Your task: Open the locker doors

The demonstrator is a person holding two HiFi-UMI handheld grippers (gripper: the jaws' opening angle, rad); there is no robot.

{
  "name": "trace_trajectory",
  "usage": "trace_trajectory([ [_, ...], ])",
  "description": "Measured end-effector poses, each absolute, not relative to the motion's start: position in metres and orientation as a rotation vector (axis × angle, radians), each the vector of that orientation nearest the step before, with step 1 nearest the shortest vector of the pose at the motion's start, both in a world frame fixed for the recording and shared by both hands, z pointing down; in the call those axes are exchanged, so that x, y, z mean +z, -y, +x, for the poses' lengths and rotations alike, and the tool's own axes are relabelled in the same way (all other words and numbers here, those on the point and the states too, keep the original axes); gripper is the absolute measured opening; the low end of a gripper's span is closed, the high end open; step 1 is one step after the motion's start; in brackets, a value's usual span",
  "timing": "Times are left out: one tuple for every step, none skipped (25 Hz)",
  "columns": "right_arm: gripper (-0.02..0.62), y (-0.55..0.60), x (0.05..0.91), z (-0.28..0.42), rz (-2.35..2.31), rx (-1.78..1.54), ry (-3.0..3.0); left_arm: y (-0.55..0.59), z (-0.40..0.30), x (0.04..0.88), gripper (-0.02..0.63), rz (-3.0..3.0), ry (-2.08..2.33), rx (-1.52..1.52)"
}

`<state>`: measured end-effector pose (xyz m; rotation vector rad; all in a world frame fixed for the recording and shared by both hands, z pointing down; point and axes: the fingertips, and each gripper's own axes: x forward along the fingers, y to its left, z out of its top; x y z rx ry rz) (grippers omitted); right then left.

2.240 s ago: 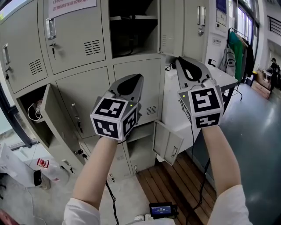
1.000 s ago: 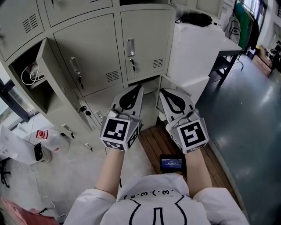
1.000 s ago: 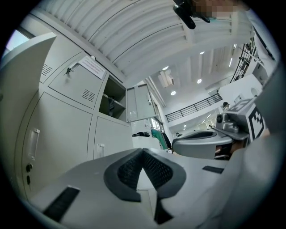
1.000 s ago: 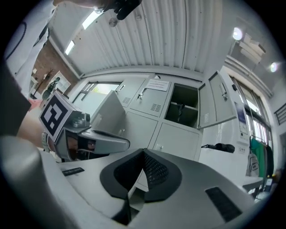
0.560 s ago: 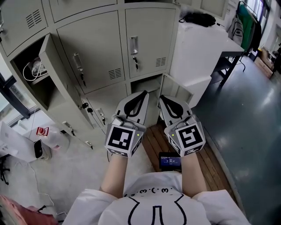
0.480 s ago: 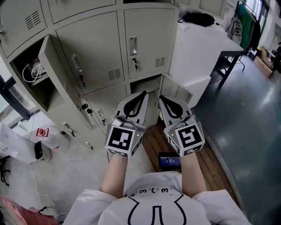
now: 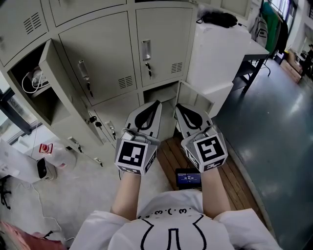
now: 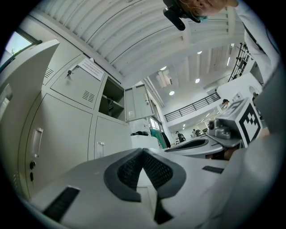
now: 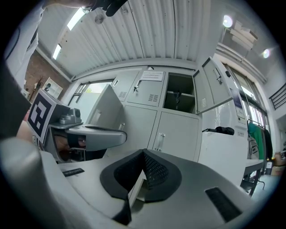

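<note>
Beige steel lockers [image 7: 68,14] fill the far wall ahead of you. A white table [image 7: 220,58] butts against them on the right, with a dark floor [image 7: 274,146] beyond it. You hold both tools low and close together, just in front of your white shirt [image 7: 171,224], pointing toward the bottom row.

Your left gripper [image 7: 154,104] has its fingers [image 8: 127,172] closed tip to tip with nothing between them. Your right gripper [image 7: 179,106] is the same, its fingers [image 9: 154,172] pressed together and empty. Neither touches a locker.

On the far left, one locker door [image 7: 56,93] stands swung wide, and a white cable [image 7: 30,80] lies coiled on the shelf inside. To its right, two doors are shut: the left middle door [image 7: 102,56] and the right middle door [image 7: 159,44]. Each has a handle and a key hanging from the lock. Beneath the right one, a small bottom door [image 7: 195,100] hangs open, just past your right gripper's tip. In the right gripper view, an upper locker [image 9: 178,98] also stands open higher up.

A black bag [image 7: 217,19] sits at the far end of the table. Near your feet, a wooden slat mat [image 7: 168,154] lies on the floor, and a small device [image 7: 188,178] with a lit screen rests on it.
</note>
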<state>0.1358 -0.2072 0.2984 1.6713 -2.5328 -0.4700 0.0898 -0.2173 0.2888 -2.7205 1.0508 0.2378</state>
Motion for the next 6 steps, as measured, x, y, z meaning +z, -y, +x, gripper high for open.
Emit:
trace_trajectory([
  [0.015, 0.2085, 0.2985, 0.1343, 1.667, -0.469, 2.533, 0.2185, 0.088, 0.2891, 0.006, -2.723, -1.057, 0.237],
  [0.015, 0.2098, 0.2985, 0.1327, 1.661, -0.471, 2.533, 0.2197, 0.0862, 0.2893, 0.006, -2.724, -1.064, 0.237],
  [0.015, 0.211, 0.2983, 0.1313, 1.656, -0.474, 2.533, 0.2208, 0.0847, 0.2896, 0.006, -2.724, -1.07, 0.237],
  [0.015, 0.212, 0.2979, 0.1303, 1.651, -0.478, 2.533, 0.2216, 0.0836, 0.2897, 0.006, -2.723, -1.074, 0.238],
  [0.015, 0.2129, 0.2975, 0.1297, 1.647, -0.481, 2.533, 0.2223, 0.083, 0.2899, 0.006, -2.723, -1.078, 0.24],
  [0.015, 0.2137, 0.2971, 0.1293, 1.644, -0.484, 2.533, 0.2229, 0.0824, 0.29, 0.006, -2.722, -1.082, 0.242],
])
